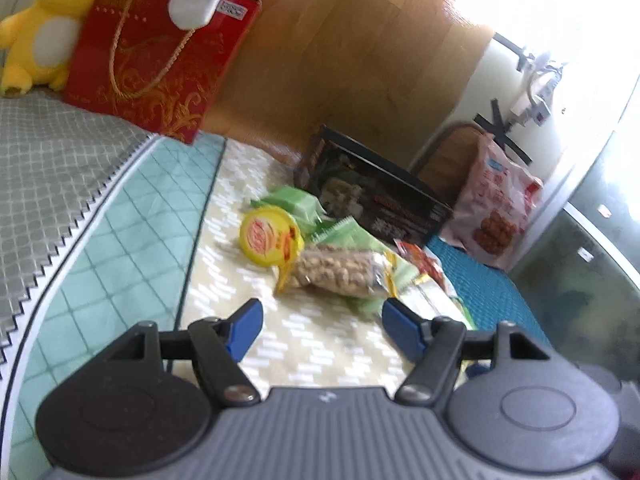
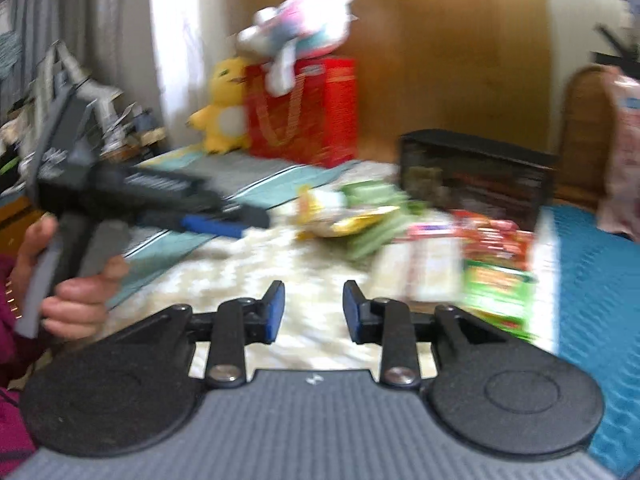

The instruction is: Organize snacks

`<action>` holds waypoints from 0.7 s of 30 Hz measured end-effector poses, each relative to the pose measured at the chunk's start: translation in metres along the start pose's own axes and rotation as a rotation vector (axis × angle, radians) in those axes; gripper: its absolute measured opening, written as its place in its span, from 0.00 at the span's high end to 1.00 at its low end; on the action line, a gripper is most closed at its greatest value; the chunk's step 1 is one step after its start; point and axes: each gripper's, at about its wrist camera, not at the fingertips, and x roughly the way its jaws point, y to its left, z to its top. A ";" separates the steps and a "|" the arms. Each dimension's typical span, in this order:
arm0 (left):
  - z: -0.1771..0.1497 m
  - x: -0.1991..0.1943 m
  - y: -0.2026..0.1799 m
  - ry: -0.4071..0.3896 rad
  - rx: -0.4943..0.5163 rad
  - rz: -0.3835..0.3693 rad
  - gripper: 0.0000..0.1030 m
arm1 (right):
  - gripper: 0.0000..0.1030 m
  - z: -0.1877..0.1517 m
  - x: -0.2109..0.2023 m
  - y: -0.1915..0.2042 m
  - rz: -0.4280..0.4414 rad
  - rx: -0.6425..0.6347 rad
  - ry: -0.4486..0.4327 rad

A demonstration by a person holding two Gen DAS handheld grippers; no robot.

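Two grippers hover over a bed strewn with snack packets, and neither holds anything.

The left gripper [image 1: 318, 326] has its blue-padded jaws spread wide with only the patterned bedspread [image 1: 320, 344] between them; just beyond lie a bag of peanuts [image 1: 340, 272], a yellow round-lidded cup [image 1: 270, 236] touching it, and green packets [image 1: 296, 204] behind. A black box [image 1: 380, 196] stands past the pile, a pink bag [image 1: 500, 208] to its right, and a red gift bag [image 1: 160, 60] with a yellow plush toy [image 1: 44, 28] at the head of the bed. The right gripper [image 2: 314, 312] has its jaws narrowly apart and empty; blurred red and green packets [image 2: 496, 264] lie ahead to its right. A hand [image 2: 76, 296] grips the left gripper's handle at that view's left edge.
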 end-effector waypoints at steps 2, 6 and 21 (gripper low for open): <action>-0.002 0.001 -0.003 0.030 0.004 -0.040 0.35 | 0.58 -0.004 -0.008 -0.011 -0.043 0.023 -0.020; -0.004 0.011 -0.018 0.080 0.021 -0.110 0.35 | 0.49 -0.012 -0.004 -0.031 -0.148 0.011 0.004; 0.002 0.094 -0.054 0.305 -0.048 -0.257 0.73 | 0.92 -0.010 0.020 -0.044 -0.104 0.039 0.036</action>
